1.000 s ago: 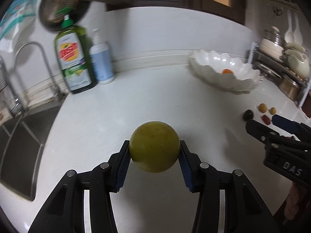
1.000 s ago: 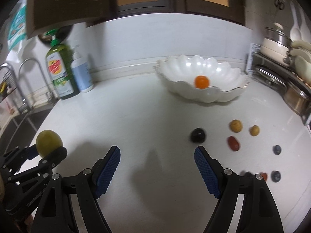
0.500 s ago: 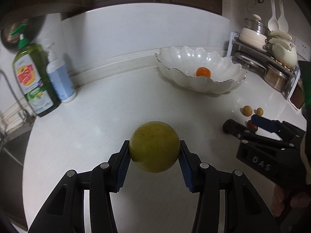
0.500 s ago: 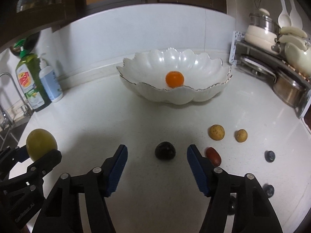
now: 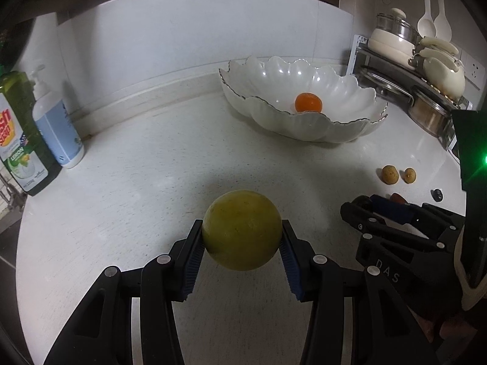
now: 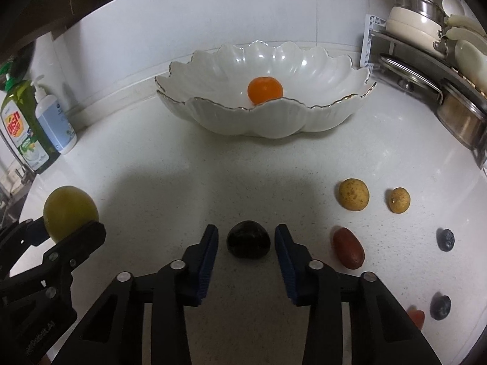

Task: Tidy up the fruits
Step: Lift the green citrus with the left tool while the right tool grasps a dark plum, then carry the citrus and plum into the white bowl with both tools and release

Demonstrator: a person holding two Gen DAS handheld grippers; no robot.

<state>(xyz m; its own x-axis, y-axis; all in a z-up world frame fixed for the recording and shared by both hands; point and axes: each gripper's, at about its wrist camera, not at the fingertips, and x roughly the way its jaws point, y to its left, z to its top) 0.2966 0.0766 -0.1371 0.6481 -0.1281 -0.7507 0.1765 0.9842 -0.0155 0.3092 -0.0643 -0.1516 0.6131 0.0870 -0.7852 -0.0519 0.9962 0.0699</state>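
One green bottle (image 6: 21, 127) label: "LEMON".

Colours of fruit, bowl and bottles on a white speckled stone countertop (image 6: 243, 167).
Round yellow-green fruit (image 5: 242, 229); glossy black round fruit (image 6: 249, 238); orange citrus (image 6: 264, 88) in a white scalloped ceramic bowl (image 6: 319, 112) with gold rim; green dish-soap bottle (image 6: 22, 127).

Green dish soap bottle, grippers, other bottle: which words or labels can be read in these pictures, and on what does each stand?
"DISH" and "LEMON": label of the green plastic dish soap bottle.
"DAS": black body of the right gripper, seen from the left wrist.
Embossed word on the left gripper: too dark to read.
Print on the pale blue pump bottle: too small to read.
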